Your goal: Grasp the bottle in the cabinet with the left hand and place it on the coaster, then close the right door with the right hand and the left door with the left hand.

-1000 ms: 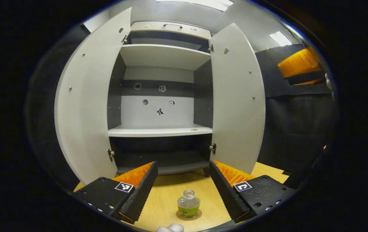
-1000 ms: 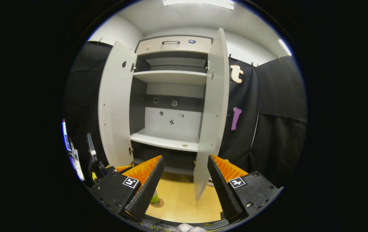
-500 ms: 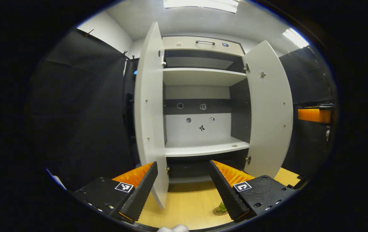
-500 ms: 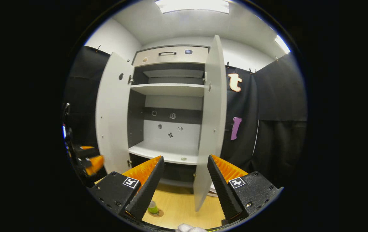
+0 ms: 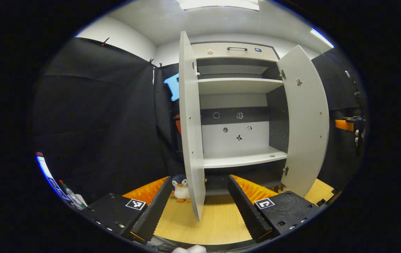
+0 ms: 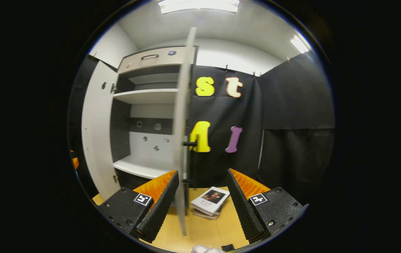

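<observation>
With both cabinet doors standing open, the door-closing step looks in hand. Right gripper (image 6: pixel 200 200): fingers spread, empty, facing the right door (image 6: pixel 181 133) edge-on. Left gripper (image 5: pixel 198 203): fingers spread, empty, before the left door (image 5: pixel 189 133). Bottle: whereabouts cannot be told. Next: push right door's outer face; books (image 6: pixel 210 201) lie near.

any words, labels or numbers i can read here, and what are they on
No text can be read.
Top book of the stack: a cover picture with print under it, too small to read.
Square tags: black-and-white code patterns, no letters.
Stickers on the cabinet's back panel: small shapes, too small to tell.
Badge on the top drawer: too small to read.
</observation>
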Available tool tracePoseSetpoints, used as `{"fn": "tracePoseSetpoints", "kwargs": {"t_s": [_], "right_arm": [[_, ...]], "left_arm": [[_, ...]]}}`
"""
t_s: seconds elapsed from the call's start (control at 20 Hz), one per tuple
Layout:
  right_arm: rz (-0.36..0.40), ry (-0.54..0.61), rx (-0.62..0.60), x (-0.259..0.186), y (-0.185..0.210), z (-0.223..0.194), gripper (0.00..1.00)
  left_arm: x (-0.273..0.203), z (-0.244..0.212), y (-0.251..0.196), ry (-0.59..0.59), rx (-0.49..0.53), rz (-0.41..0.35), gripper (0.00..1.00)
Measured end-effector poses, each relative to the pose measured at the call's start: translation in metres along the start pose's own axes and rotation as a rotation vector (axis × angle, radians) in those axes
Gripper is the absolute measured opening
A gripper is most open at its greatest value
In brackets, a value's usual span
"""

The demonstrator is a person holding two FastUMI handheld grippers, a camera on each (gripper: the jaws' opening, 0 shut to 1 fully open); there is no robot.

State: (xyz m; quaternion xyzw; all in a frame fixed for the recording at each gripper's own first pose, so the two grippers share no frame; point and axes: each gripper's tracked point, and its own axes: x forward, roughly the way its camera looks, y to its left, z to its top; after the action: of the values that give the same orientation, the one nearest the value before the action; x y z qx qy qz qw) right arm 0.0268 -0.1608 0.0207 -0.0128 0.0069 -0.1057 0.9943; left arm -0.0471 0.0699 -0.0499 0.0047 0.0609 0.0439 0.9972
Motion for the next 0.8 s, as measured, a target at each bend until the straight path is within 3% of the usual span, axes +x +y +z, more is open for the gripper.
{"fn": "tracePoseSetpoints", "kwargs": {"t_s": [0.25,0.5,0.8], "right_arm": [[-0.012,-0.005,0.02,0.043,-0.027,0.009,0.83],[0.099,0.012,0.016,0.073,0.0,0.009,0.83],[0.126,0.022,-0.044,0.074,0.01,0.014,0.8]], "left_arm": [[0.012,0.015,-0.032,-0.002,-0.032,-0.036,0.97],[0.016,0.024,-0.044,-0.012,-0.019,-0.018,0.96],[0.016,0.016,-0.044,0.0,-0.041,0.003,0.96]]}}
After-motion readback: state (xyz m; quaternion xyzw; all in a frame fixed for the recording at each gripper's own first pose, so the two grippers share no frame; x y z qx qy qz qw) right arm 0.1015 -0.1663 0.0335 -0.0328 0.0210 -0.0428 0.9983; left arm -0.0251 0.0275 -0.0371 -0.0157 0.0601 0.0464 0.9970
